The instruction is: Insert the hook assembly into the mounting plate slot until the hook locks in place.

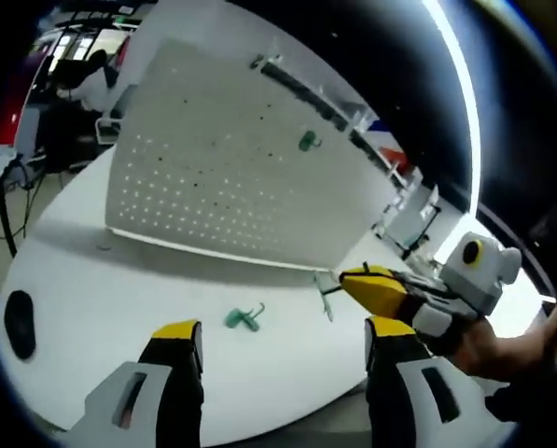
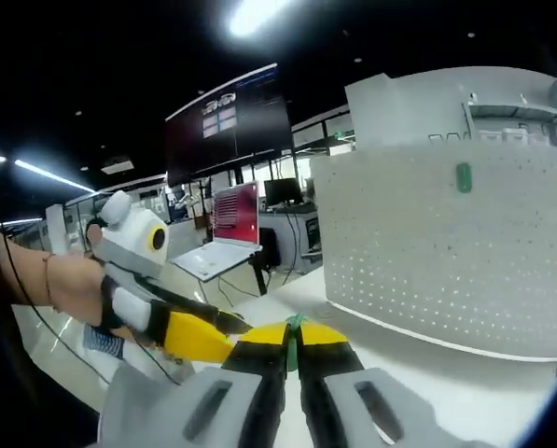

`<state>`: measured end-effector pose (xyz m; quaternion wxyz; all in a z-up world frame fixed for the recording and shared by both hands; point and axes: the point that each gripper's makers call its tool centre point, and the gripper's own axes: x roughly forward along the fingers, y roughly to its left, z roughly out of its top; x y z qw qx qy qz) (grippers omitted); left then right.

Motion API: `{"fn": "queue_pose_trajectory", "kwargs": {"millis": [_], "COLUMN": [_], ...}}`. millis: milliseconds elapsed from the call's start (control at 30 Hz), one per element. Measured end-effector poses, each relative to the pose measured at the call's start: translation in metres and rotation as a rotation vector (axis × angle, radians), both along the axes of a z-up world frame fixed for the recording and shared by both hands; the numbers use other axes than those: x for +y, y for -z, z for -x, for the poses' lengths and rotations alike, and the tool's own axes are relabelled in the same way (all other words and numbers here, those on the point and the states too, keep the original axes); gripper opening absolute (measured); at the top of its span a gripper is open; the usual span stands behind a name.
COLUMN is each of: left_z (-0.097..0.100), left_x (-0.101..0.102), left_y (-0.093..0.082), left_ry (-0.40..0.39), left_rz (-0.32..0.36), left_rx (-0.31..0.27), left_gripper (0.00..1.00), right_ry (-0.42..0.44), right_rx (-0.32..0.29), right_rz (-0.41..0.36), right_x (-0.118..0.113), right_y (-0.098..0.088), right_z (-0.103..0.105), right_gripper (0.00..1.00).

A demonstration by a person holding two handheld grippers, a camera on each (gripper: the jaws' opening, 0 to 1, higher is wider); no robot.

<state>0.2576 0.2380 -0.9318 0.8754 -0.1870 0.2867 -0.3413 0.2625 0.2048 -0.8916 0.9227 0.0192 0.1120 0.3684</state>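
Hook assembly point(image 2: 294, 324) sits clamped between the right tongs point(image 2: 294, 347), lifted above the surface point(image 1: 119, 299). Left tongs point(image 1: 283, 341) stand apart and empty, with a spare green hook point(image 1: 243, 318) lying just ahead near the surface's front edge. Perforated mounting plate point(image 1: 213, 168) stands toward the far edge, one hook point(image 1: 307, 141) already hung. Risk: a thin pinch may let the assembly twist, missing the slot

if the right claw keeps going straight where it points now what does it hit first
Probably the white pegboard standing on the table. The right claw, shut on a green hook, faces its lower part; bare tabletop lies between, though depth is unclear.
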Motion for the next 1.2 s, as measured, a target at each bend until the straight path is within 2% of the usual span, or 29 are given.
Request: {"fn": "queue_pose_trajectory", "kwargs": {"millis": [167, 400, 533, 633, 767, 900, 1200], "left_z": [0.003, 0.007, 0.008, 0.005, 0.003, 0.003, 0.007], "left_x": [-0.007, -0.011, -0.013, -0.013, -0.014, -0.016, -0.02], "left_y": [-0.008, -0.012, -0.017, -0.019, -0.023, -0.024, -0.026], "left_ry": [0.022, 0.048, 0.062, 0.067, 0.074, 0.07, 0.078], "left_rz": [0.018, 0.022, 0.038, 0.04, 0.053, 0.063, 0.121], "left_rx": [-0.009, -0.001, -0.014, -0.015, -0.021, -0.016, 0.008], "left_gripper": [0.53, 0.43, 0.32, 0.3, 0.22, 0.2, 0.1], "right_ry": [-0.035, -0.057, -0.071, -0.076, -0.079, -0.078, -0.07], "right_rx": [-0.054, -0.096, -0.12, -0.133, -0.156, -0.17, -0.175], "right_rz": [0.007, 0.003, 0.01, 0.002, 0.006, 0.004, -0.001], "right_x": [0.012, 0.018, 0.021, 0.023, 0.026, 0.027, 0.029], "right_y": [-0.011, -0.02, -0.023, -0.027, -0.03, -0.033, -0.032], "right_z": [0.007, 0.011, 0.013, 0.015, 0.016, 0.016, 0.016], "right_gripper": [0.0, 0.0, 0.0, 0.0, 0.0, 0.0, 0.0]}}
